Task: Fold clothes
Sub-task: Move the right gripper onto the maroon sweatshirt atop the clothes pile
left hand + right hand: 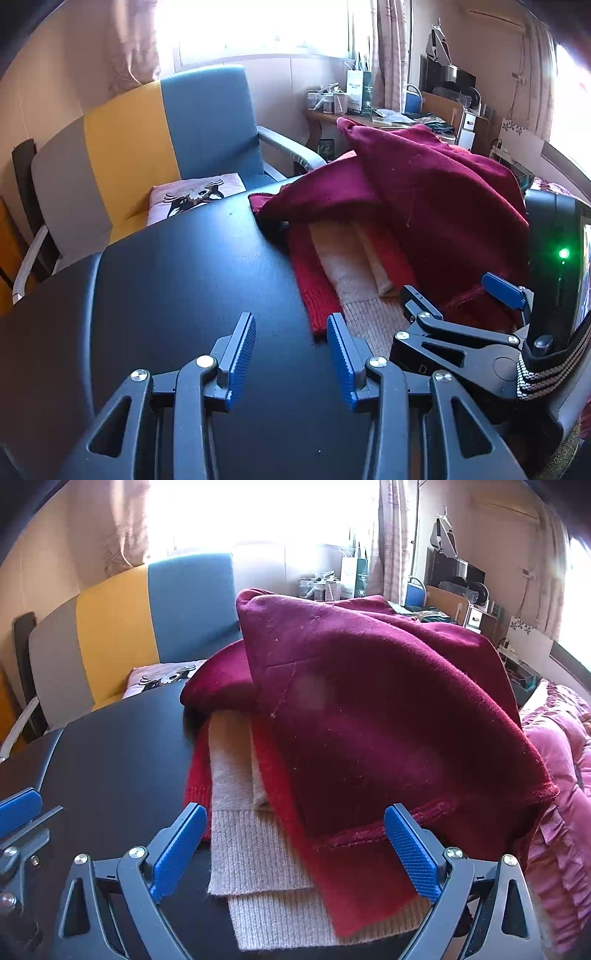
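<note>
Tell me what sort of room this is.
Most likely a lived-in bedroom or small flat: a pink ruffled quilt beside the black table, a blue-and-yellow cushioned armchair, and a cluttered wooden desk by the curtained window.

No legible text; print on white-green bag (359, 92) too small.

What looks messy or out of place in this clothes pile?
The dark maroon knit garment lies crumpled and askew over the folded beige ribbed sweater, hiding most of it. Pale lint specks dot its surface. Nothing appears torn.
</note>
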### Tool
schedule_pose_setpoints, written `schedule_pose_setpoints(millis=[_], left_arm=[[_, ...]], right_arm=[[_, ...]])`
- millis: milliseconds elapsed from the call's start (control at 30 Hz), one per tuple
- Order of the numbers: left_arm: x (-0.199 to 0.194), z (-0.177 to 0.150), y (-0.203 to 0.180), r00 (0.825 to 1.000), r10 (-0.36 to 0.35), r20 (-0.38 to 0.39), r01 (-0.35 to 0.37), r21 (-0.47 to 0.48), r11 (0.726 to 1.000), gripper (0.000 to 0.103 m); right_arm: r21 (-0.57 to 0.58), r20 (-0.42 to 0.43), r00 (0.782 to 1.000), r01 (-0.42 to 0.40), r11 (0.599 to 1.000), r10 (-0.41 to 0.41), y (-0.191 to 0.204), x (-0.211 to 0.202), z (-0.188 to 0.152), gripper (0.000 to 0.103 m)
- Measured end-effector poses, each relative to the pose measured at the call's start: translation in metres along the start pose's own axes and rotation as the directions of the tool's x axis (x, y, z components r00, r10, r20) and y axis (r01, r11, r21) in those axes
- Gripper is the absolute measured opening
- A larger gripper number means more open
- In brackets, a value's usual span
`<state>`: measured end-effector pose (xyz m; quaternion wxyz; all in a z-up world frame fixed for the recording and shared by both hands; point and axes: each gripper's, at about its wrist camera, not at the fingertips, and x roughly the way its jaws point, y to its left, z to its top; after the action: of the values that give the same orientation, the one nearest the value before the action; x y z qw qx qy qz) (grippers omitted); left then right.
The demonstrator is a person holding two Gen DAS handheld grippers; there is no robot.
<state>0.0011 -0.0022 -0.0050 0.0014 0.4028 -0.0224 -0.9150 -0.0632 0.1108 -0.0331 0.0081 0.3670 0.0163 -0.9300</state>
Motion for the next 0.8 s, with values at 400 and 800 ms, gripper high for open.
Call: schedule_pose_setpoints(millis=[400,800], left_arm=[[0.021,-0.024,0.016,0.997,0.014,-0.080,-0.016,-0.014,1.000,0.041],[0.046,-0.065,0.048,0.987,0.020,-0.159,-0.031,-0.066,0.997,0.042]], right_arm=[[0.028,0.016,0.998,-0.068,0.997,0.067,-0.009,0.004,-0.013,0.098],[0.112,0.013,0.988,-0.152,0.982,0.151,-0.045,-0.006,-0.037,0.100]])
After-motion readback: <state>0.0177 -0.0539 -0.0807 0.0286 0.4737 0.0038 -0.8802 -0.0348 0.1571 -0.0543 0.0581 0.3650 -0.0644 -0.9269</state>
